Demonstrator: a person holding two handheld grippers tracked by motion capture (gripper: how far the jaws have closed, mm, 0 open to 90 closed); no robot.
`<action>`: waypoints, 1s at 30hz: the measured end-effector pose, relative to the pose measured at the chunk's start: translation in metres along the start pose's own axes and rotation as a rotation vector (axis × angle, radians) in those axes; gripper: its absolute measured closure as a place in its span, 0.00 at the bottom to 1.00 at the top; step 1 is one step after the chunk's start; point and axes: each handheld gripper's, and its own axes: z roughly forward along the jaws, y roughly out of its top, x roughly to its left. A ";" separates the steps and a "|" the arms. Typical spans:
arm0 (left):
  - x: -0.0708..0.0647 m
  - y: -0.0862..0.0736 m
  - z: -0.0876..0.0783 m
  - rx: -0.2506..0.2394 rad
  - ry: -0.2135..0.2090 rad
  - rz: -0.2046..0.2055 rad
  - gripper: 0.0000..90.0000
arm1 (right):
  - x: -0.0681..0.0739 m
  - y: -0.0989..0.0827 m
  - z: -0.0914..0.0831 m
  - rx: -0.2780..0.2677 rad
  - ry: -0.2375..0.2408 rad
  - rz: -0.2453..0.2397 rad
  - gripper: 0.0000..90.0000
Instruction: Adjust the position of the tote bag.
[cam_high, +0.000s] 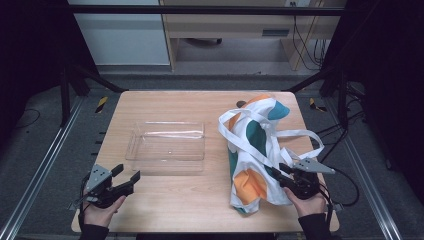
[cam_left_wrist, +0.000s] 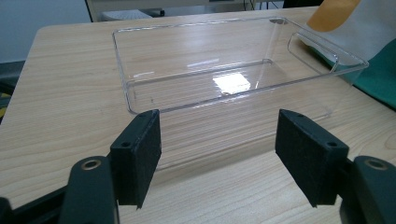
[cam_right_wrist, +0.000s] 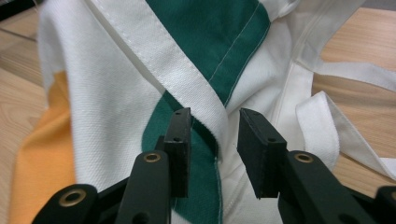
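A white cloth tote bag (cam_high: 256, 134) with green and orange patches lies crumpled on the right half of the wooden table, its long straps spread out. My right gripper (cam_high: 279, 171) sits at the bag's near right side. In the right gripper view its jaws (cam_right_wrist: 215, 135) straddle a white strap (cam_right_wrist: 187, 79) that crosses a green patch, with a gap still showing between the pads and the cloth. A clear plastic tray (cam_high: 165, 124) sits at the table's middle, with nothing in it. My left gripper (cam_high: 128, 172) rests open near the front left corner, aimed at the tray (cam_left_wrist: 122, 74).
The bag (cam_left_wrist: 378, 70) lies just right of the tray, close to its wall. Bare table (cam_high: 180, 200) stretches between the two hands at the front. Black frame posts and cables stand beyond the table's edges.
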 end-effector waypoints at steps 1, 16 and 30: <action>0.000 0.000 0.000 0.000 0.000 0.002 0.36 | -0.001 0.001 0.003 0.000 -0.009 -0.005 0.67; 0.000 0.000 0.001 0.007 -0.006 0.002 0.38 | -0.003 0.007 0.011 0.020 0.028 -0.013 0.98; 0.000 0.000 0.001 0.011 -0.001 0.001 0.39 | 0.000 0.034 -0.017 -0.104 0.035 -0.039 0.99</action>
